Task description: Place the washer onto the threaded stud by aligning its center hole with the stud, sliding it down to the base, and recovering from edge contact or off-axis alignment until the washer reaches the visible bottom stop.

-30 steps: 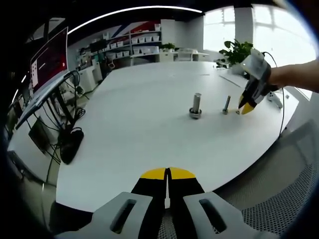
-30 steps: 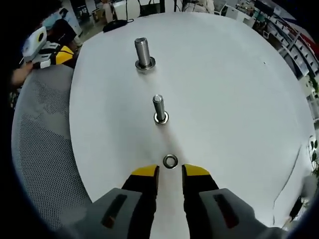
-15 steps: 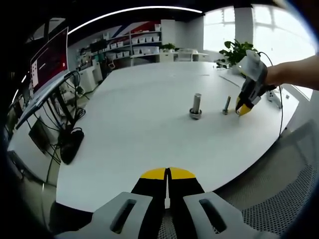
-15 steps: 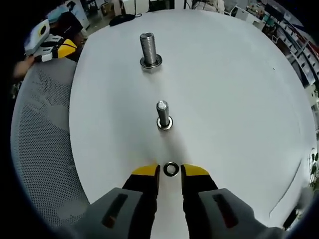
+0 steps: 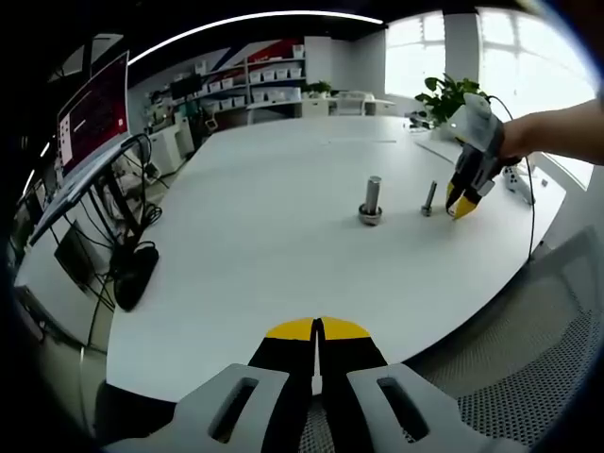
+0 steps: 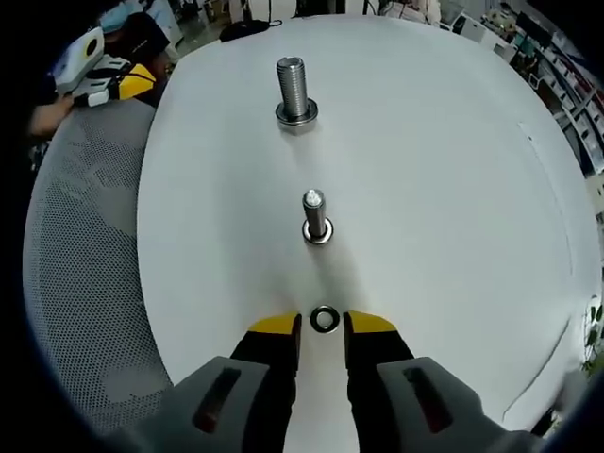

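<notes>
A small metal washer (image 6: 324,319) lies flat on the white table (image 6: 444,170), between the yellow tips of my right gripper (image 6: 323,326), which stands open around it. Beyond it a thin threaded stud (image 6: 314,215) stands upright on its base, and farther off a thicker stud (image 6: 294,91). In the left gripper view both studs appear, the thick one (image 5: 371,200) and the thin one (image 5: 429,198), with the right gripper (image 5: 462,204) held by a hand just right of the thin stud. My left gripper (image 5: 317,332) is shut and empty at the table's near edge.
A grey mesh chair (image 6: 80,264) sits at the table's edge beside the right gripper. Cables and a black object (image 5: 135,274) lie on the floor to the left, near a red screen (image 5: 92,118). A potted plant (image 5: 445,96) stands beyond the table.
The right gripper has moved forward and down so the washer now sits between its tips. The left gripper has stayed still.
</notes>
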{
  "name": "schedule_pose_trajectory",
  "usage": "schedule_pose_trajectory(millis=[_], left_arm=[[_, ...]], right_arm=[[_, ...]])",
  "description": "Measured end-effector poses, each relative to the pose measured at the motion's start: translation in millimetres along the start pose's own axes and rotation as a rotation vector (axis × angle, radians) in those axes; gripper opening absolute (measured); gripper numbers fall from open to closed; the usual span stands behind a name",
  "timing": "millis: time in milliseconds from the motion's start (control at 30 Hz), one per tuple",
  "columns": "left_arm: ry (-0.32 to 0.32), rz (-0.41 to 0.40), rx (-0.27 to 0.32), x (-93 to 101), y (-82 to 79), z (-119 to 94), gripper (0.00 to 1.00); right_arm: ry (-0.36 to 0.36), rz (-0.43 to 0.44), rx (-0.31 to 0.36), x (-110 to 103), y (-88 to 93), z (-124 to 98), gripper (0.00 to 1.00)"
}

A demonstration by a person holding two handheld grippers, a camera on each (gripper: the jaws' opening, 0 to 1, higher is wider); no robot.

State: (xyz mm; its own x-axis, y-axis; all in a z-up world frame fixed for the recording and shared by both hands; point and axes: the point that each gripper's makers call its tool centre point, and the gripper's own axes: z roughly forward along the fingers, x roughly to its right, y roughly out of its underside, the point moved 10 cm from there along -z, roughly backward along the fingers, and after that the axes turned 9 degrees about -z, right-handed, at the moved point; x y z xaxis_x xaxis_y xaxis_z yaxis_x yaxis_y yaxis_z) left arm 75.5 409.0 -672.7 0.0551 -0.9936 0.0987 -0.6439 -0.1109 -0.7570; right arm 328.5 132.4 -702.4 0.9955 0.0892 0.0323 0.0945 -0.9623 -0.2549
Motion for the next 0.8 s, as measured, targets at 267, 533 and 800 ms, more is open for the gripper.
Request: schedule_pose_trajectory(millis=[267,533,800], left_arm=[[0.002,-0.001,0.007,-0.1,-0.3,-0.1,0.0],[0.001,0.0,0.003,0.0,0.1,0.0,0.0],[0.003,-0.002,0.007,0.3,-0.2,-0.5,0.0]], right_arm=[[-0.011,-0.044,-0.005,0.2,0.1,-0.2,0.21],[-0.028,-0.086,-0.007,-0.2,2.3,-1.0,0.22],[-0.025,-0.159,-0.06,-1.5,-2.8,0.0,0.21]])
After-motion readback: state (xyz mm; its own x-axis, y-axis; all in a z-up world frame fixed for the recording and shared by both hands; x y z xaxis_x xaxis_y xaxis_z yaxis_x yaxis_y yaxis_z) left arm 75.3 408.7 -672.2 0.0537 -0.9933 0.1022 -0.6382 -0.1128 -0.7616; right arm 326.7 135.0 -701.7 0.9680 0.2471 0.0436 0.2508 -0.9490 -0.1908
